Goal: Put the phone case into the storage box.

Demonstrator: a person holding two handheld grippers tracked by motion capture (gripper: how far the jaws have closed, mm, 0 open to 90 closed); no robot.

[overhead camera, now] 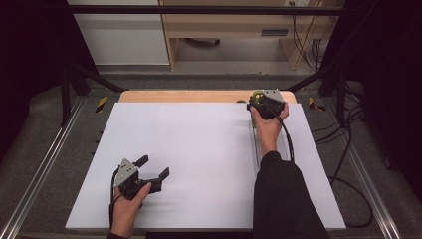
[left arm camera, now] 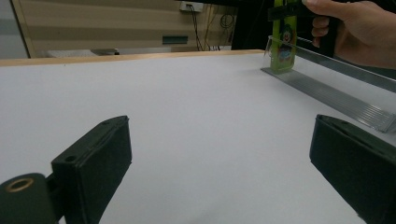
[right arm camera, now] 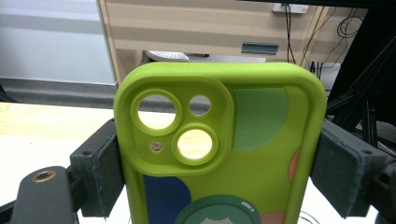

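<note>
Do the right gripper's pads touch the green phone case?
Touching. In the right gripper view both pads press against the two side edges of the phone case, with no gap on either side.

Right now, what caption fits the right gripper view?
Right tongs squeezing a green phone case by its sides.

High view above the white table (overhead camera: pixel 199 164), looking forward-down, gripper views low, close — both facing the far cabinet (right arm camera: pixel 196 28).

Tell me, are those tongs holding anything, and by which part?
The right tongs grip a green phone case by its two long side edges. The left tongs stand open, holding nothing.
</note>
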